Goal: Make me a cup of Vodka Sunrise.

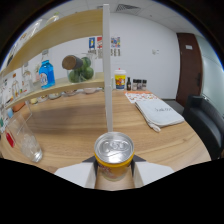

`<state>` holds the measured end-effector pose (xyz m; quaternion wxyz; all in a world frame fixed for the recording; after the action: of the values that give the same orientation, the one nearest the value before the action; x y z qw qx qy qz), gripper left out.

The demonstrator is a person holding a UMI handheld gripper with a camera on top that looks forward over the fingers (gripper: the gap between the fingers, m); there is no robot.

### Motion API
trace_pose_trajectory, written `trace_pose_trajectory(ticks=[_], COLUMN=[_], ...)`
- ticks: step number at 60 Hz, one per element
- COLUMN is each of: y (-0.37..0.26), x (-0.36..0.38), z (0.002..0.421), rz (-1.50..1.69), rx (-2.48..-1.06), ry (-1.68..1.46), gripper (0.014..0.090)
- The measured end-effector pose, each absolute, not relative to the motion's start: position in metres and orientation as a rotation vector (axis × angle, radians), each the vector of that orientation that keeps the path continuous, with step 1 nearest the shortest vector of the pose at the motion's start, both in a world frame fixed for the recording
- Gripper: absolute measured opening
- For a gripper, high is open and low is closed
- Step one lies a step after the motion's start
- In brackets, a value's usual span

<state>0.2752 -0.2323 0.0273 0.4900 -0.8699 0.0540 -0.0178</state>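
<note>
Claw [114, 172] clenched on yellow can [114, 157], silver top, tab unopened

No writing can be made out anywhere. The yellow can [114, 156] gripped between the fingers shows only its silver top. The posters [104, 46] on the far wall, the blue bottle [46, 74] on the shelf and the white cloth [159, 113] carry marks too small to read.

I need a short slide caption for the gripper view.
Claw shut on yellow can, with empty glass nearby on wooden table.
</note>
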Motion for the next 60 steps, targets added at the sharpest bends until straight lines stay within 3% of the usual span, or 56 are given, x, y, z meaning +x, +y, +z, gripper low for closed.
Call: trace_pose_trajectory(ticks=[5,9,11,30,50,60], y=[-0.237,-0.241,-0.243,-0.282,-0.318,-0.286], x=[0.279,0.283,0.283,0.205,0.052,0.003], z=[0.027,0.030,0.035,0.132,0.119,0.155], rz=[-0.075,-0.114,-0.125,-0.077,0.067,0.101], rx=[-2.131,-2.145,-2.144,-2.018,-2.034,-1.956], ry=[0.139,0.143,0.147,0.109,0.060,0.041], gripper=[0.0605,0.0816,0.0863,0.0857,0.0859,0.0856])
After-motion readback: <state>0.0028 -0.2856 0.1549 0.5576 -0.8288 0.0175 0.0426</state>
